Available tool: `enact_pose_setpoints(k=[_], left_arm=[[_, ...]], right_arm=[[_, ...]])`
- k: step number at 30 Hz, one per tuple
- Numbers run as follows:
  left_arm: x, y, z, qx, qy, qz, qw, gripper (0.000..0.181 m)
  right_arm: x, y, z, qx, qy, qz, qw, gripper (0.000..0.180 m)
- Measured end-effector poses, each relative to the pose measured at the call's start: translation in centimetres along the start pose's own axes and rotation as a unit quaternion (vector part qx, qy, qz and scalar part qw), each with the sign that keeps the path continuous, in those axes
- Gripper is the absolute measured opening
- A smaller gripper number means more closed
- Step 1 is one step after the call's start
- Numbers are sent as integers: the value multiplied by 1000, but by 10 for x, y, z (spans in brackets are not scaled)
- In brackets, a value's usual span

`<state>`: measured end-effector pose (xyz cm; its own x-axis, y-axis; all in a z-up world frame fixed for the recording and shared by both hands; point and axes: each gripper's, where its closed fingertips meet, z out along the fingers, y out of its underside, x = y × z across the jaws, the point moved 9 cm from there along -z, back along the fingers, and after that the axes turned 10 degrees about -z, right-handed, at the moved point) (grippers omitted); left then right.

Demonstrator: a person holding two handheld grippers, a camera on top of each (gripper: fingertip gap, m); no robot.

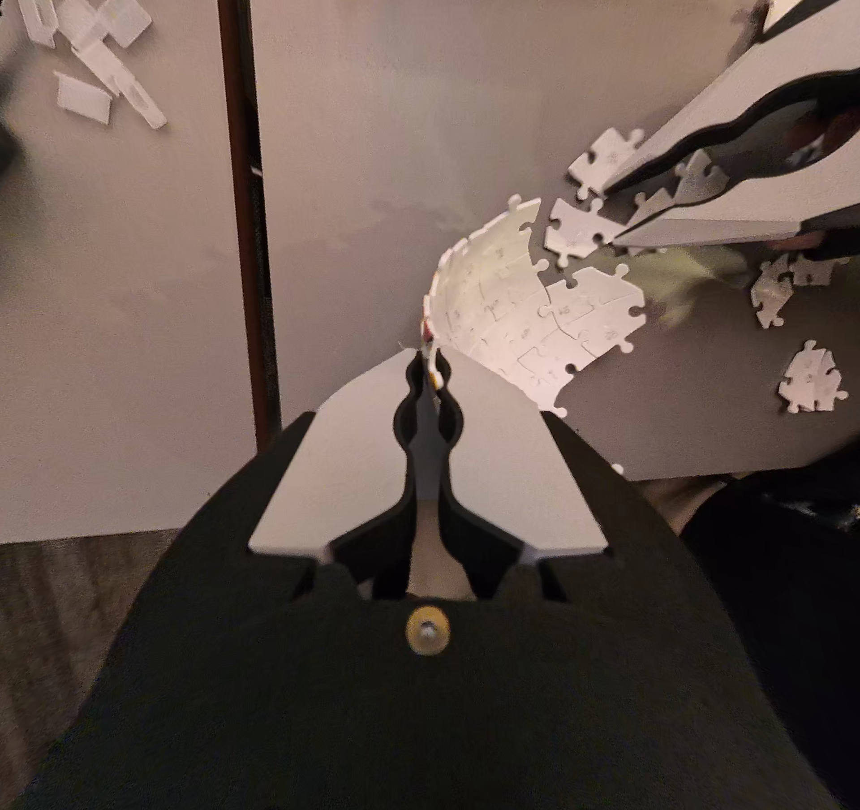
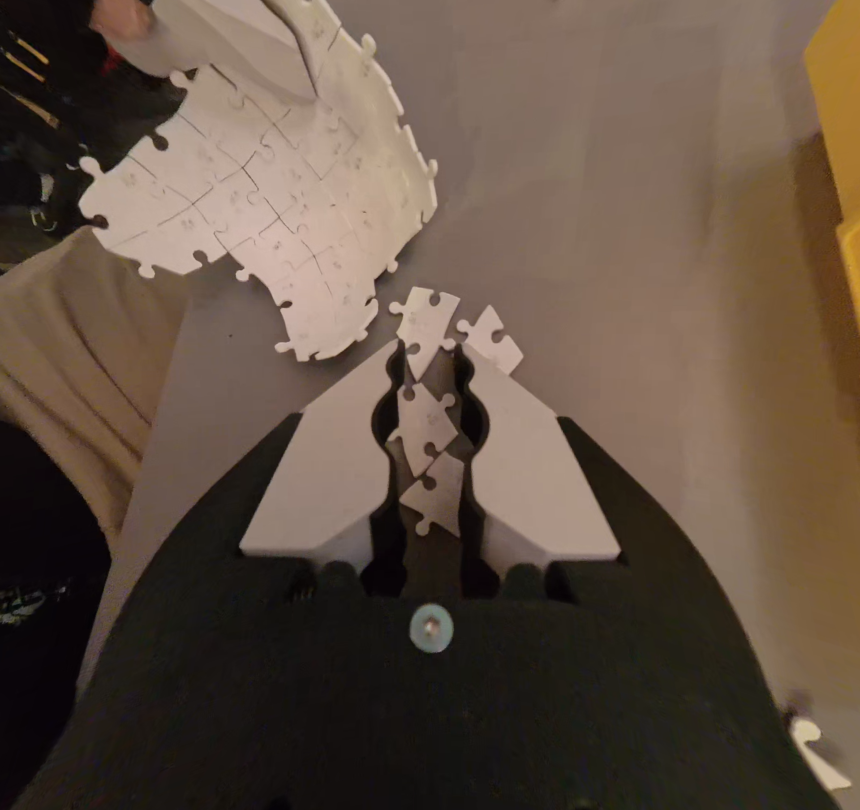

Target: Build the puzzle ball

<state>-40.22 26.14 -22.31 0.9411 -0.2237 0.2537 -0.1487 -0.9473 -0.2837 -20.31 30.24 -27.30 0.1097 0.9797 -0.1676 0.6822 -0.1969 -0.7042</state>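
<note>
While the left gripper [image 1: 430, 361] pinches the curved puzzle-ball shell [image 1: 512, 308], the right gripper [image 2: 430, 350], slightly parted, straddles 1 loose piece [image 2: 426, 324] on the grey table [image 2: 605, 229].

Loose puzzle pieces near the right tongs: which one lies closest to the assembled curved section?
The piece just ahead of the right tongs, on the left of its neighbour, nearest the curved section.
</note>
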Motion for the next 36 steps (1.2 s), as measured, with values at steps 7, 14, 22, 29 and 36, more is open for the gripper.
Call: enact_pose_setpoints(k=[7, 14, 22, 29, 36], left_arm=[[4, -30, -2, -51, -14, 77, 996, 4], [11, -42, 7, -112, -21, 125, 986, 4], [14, -42, 10, -124, -19, 104, 987, 4], [15, -41, 11, -127, -23, 89, 988, 4], [15, -40, 11, -136, -23, 78, 987, 4]], right_arm=[[2, -6, 6, -13, 6, -35, 999, 13], [2, -9, 10, -8, 13, -43, 999, 10], [-3, -7, 11, 2, 32, -31, 999, 6], [-11, -6, 13, 11, 35, -25, 999, 9], [-12, -11, 4, 41, 35, -42, 998, 5]])
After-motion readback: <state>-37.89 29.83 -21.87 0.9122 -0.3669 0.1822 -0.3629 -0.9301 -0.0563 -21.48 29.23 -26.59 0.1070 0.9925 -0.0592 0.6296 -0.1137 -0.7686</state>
